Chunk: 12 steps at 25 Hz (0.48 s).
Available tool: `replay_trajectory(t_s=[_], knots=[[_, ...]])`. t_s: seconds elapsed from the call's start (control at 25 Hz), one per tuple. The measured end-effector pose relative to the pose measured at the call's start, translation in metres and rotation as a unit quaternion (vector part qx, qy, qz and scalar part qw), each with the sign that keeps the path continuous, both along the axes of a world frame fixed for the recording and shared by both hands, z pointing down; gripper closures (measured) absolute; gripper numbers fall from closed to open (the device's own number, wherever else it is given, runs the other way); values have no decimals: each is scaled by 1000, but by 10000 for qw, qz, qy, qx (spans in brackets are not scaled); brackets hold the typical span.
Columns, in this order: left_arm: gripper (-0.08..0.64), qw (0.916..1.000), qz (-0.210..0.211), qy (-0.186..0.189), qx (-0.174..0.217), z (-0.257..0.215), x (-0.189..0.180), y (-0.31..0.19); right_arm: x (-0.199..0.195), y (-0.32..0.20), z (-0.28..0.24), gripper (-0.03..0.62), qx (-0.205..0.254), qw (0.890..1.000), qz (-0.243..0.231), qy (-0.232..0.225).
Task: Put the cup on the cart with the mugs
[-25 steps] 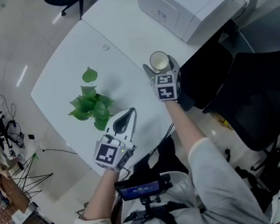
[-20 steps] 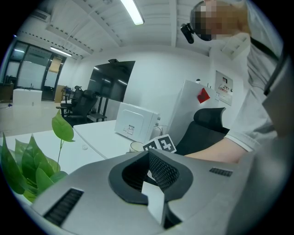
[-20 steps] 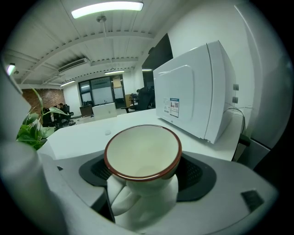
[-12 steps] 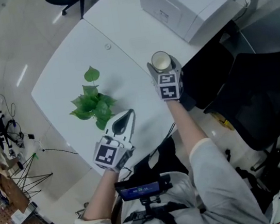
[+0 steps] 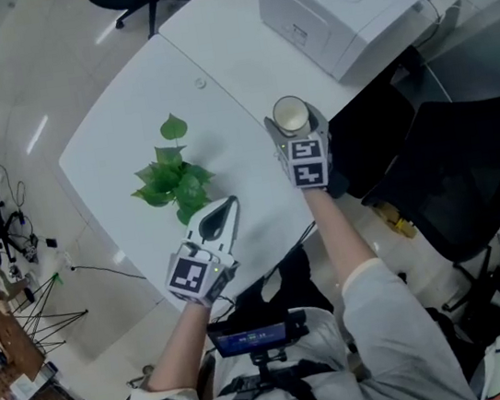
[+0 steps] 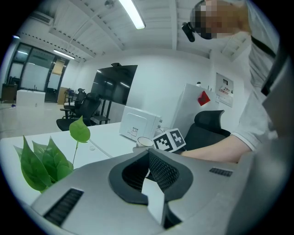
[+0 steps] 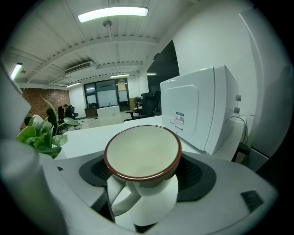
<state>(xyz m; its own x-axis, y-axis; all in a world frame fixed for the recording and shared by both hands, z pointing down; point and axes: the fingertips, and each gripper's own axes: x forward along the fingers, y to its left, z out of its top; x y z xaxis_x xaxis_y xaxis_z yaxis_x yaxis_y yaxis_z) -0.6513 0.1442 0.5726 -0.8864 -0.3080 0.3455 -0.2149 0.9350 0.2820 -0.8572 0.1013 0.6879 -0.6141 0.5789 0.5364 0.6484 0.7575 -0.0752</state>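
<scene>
OK, right claw [image 5: 294,130] has just closed in on the cup [image 5: 290,114] and grips it by the sides, rim up, handle toward its cam, well right of the plant [image 5: 173,180] near the desk [image 5: 120,139] edge. Left claw [image 5: 229,203] shut w/ nothing in it, just beside the plant, near side.

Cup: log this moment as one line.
right gripper: just closed, holding empty cup | left gripper: shut, empty, near plant | cart: not in view
</scene>
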Motion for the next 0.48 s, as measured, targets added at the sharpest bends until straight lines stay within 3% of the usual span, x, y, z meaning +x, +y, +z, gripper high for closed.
replay_trajectory(t_s=[0.48], knots=[[558,9991,-14,-408,-64,-42,46,20,68,-17,-93,184,-109,9992,-188,-338]])
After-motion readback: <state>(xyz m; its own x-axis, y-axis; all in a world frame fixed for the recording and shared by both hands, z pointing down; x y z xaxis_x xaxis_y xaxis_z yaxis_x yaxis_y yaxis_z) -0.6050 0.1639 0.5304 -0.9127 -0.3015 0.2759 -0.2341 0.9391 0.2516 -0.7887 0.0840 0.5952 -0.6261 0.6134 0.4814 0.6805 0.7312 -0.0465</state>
